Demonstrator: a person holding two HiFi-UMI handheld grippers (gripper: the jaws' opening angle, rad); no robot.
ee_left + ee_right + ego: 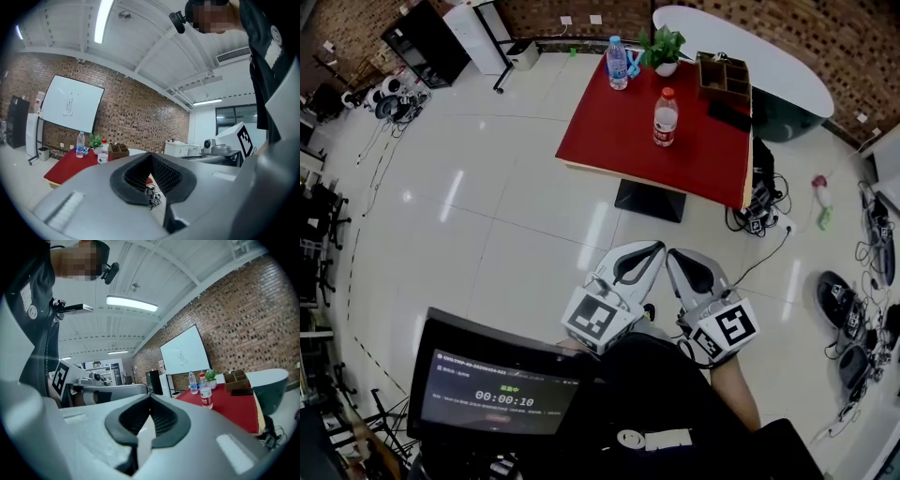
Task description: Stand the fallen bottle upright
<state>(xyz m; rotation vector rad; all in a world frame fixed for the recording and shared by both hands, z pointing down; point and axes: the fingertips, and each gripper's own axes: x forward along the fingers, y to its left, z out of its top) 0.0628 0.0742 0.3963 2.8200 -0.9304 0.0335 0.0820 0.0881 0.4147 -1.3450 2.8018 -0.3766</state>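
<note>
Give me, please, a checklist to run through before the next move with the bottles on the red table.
1. Red-capped bottle stands upright on the red table: ok.
2. Blue-capped bottle stands upright near the plant: ok.
3. No bottle lies on its side on the table: ok, none shows.
4. Left gripper jaws together, nothing between them: ok.
5. Right gripper jaws together, nothing between them: ok.
6. Grippers close enough to the table to work: not ok, a stretch of floor lies between them and it.
</note>
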